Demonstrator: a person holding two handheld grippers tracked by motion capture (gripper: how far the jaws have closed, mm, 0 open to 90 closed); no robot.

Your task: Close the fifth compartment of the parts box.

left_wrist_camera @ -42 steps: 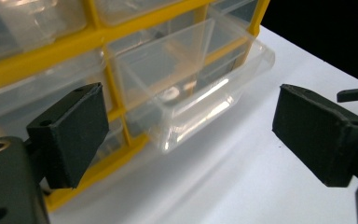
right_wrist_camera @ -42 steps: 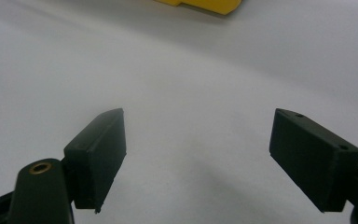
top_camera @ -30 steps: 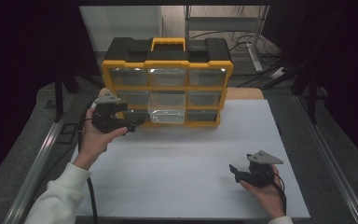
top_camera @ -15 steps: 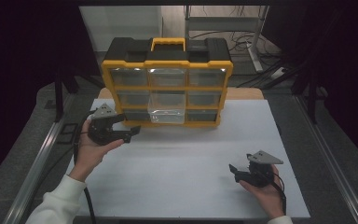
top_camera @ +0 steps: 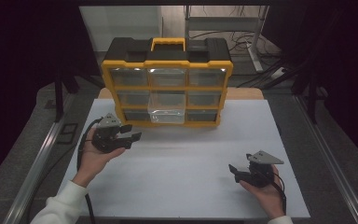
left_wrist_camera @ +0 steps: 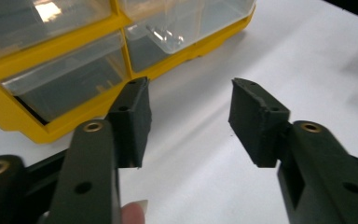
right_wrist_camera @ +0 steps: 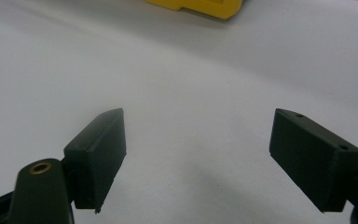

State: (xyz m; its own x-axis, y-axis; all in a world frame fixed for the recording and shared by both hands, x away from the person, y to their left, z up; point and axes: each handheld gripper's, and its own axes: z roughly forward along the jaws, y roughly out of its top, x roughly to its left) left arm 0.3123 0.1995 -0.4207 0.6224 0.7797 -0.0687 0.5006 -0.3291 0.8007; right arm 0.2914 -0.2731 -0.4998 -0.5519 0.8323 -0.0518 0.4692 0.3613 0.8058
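Observation:
A yellow and black organizer (top_camera: 168,79) with clear drawers stands upright at the back of the white table (top_camera: 182,158). One clear drawer (top_camera: 168,112) in its middle column sticks out toward me; it also appears in the left gripper view (left_wrist_camera: 186,23). My left gripper (top_camera: 134,131) hovers low in front of the organizer's lower left corner, pointing right. Its jaws (left_wrist_camera: 189,86) have just been closing and stand partly open with nothing between them. My right gripper (top_camera: 234,172) rests near the front right of the table, open (right_wrist_camera: 198,114) and empty over bare white surface.
A yellow corner of the organizer (right_wrist_camera: 205,7) shows at the top of the right gripper view. Metal rails (top_camera: 37,163) run along both sides of the table. Cables (top_camera: 81,154) trail from each gripper. Dark surroundings ring the table.
The left hand has sunk and drawn back from the organizer's left drawers toward the table. Its jaws have narrowed. The right hand has kept still.

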